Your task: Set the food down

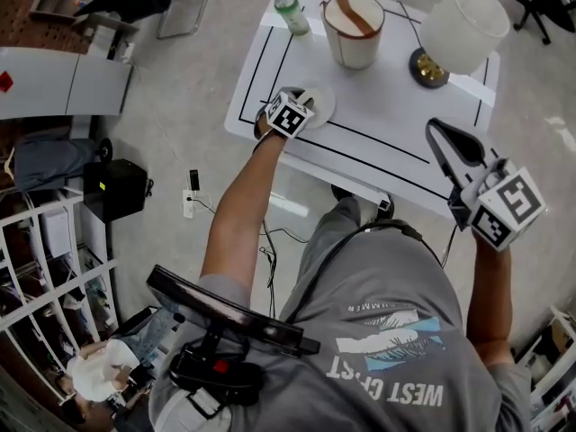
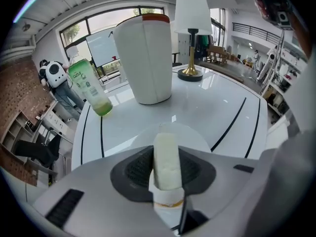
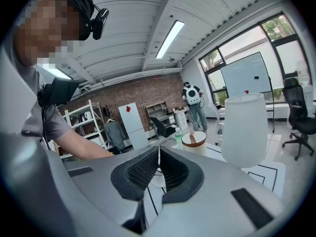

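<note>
While L gripper (image 2: 168, 157) clamps food bar (image 2: 166, 144) over plate (image 2: 198, 135), R gripper (image 3: 158, 157) closed (empty).

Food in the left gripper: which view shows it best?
Left gripper view: the pale food bar sits centre frame, clamped between the jaws. In the head view the left gripper covers it; the right gripper view misses it.
</note>
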Tool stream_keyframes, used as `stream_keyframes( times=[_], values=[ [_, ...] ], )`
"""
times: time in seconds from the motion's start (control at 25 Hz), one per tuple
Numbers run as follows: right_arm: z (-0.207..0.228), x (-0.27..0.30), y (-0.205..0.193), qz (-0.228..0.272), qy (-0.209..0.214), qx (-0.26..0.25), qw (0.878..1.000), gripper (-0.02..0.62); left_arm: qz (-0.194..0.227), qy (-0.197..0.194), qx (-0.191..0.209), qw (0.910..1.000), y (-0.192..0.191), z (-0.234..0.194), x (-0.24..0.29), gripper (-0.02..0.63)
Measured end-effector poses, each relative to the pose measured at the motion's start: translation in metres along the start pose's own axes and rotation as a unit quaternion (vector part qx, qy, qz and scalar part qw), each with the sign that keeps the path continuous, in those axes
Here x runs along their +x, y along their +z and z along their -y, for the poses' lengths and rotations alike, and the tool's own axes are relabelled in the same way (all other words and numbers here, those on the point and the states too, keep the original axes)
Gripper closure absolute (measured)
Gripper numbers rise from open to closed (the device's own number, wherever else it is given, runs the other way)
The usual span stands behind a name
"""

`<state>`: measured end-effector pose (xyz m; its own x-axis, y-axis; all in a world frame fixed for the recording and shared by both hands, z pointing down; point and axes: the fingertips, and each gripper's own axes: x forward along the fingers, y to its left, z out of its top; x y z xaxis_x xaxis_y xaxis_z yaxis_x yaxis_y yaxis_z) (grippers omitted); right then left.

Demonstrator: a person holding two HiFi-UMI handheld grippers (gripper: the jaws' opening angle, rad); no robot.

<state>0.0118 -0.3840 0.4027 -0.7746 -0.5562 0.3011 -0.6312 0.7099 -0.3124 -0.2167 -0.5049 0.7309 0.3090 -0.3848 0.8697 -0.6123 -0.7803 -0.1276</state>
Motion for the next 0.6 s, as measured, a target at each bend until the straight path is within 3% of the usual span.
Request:
stream_keyframes(
  times=[0.36, 0.6],
  values=[
    [0.006, 0.007, -0.006, -0.01, -0.003, 0.005, 1.0, 0.587, -0.017, 0.016, 0.042, 0.9989, -0.005, -0.003, 0.012, 0.497],
    [0.01, 0.013, -0.008, -0.015, -0.002, 0.009, 1.0, 0.587, -0.03, 0.045, 0.096, 0.9939, -0.005, -0.005, 0.018, 0.497]
  ],
)
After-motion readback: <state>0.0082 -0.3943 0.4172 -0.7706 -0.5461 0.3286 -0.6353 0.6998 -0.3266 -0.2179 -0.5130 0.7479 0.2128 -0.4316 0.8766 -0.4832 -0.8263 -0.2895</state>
